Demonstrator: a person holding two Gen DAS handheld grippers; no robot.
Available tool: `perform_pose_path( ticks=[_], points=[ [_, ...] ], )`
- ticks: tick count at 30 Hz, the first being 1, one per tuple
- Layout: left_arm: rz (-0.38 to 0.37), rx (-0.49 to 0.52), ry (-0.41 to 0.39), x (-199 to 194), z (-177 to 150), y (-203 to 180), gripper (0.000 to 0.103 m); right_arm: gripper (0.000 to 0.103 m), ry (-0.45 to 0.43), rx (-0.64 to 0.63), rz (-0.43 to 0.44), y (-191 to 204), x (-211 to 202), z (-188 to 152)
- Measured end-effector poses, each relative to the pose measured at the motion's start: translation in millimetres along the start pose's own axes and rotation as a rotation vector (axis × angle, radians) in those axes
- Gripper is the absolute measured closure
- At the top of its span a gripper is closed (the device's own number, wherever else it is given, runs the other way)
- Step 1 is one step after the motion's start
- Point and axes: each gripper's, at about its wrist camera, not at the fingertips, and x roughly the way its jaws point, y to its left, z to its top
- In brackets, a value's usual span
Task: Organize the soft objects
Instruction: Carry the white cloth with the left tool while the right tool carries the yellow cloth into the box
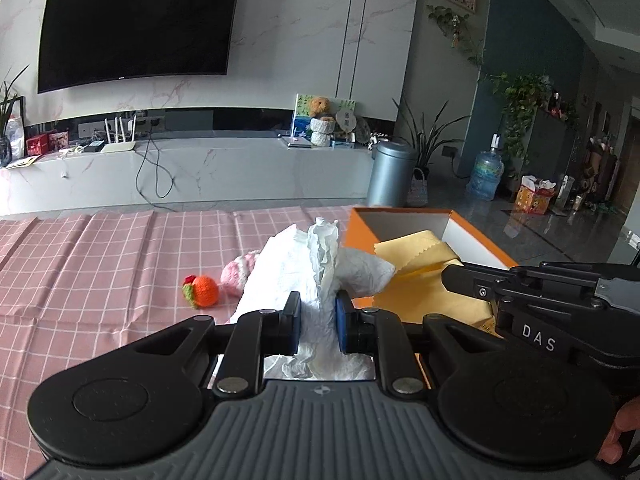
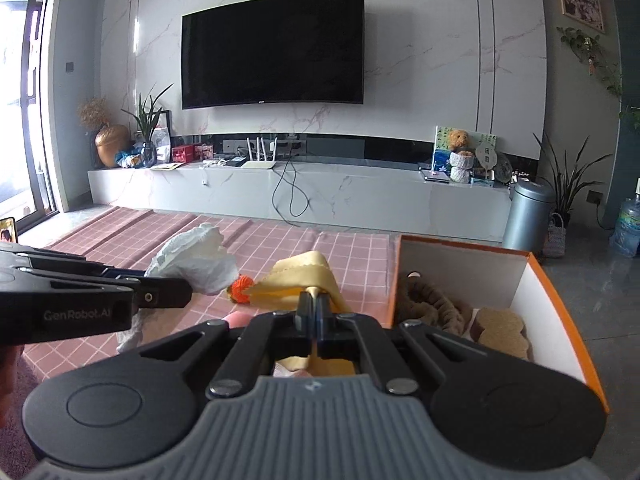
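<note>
Two soft pieces being held just beside an orange box on a pink-checked bench.

Crumpled white tissue (image 1: 304, 276) being pinched between the pads of the left hand-held gripper (image 1: 318, 322), rising at 12 o'clock from it and hanging above the pink checked cloth (image 1: 100, 264). Yellow cloth (image 2: 308, 276) being clamped in the pressed-together right hand-held gripper (image 2: 315, 314), draping toward 11 o'clock, at the left edge of the orange box (image 2: 560, 284). Lying inside that box at 3 o'clock: a brown fuzzy band (image 2: 432, 304) and a tan sponge-like piece (image 2: 502, 330). Resting on the bench at 9 o'clock of the tissue: an orange knitted toy (image 1: 202, 290) and a pink knitted piece (image 1: 240, 272), touching or nearly so.
</note>
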Motion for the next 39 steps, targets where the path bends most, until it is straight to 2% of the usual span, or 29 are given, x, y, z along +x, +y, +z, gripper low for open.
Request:
perform_pose_path(
  ticks=[9,15,21,27,33,39],
  points=[
    [-0.149,0.018,-0.035,26,33,-47,0.084,0.103,-0.054,-0.003,-0.086,-50,-23,24],
    [-0.244,0.031,0.007,58,42,-75,0.084,0.103,-0.002,-0.022,-0.132,-88,-17,24],
    [-0.329,0.017,0.084,99,46,-85,0.084,0.103,0.065,-0.009,-0.155,-130,-1,24],
    [-0.358,0.021,0.132,137,53,-90,0.084,0.103,0.138,0.061,-0.138,-171,22,19],
    [-0.350,0.040,0.183,170,56,-96,0.084,0.103,0.189,0.084,-0.121,-188,56,15],
    [-0.371,0.012,0.287,206,52,-102,0.084,0.103,0.282,0.106,-0.075,-199,94,2]
  ],
)
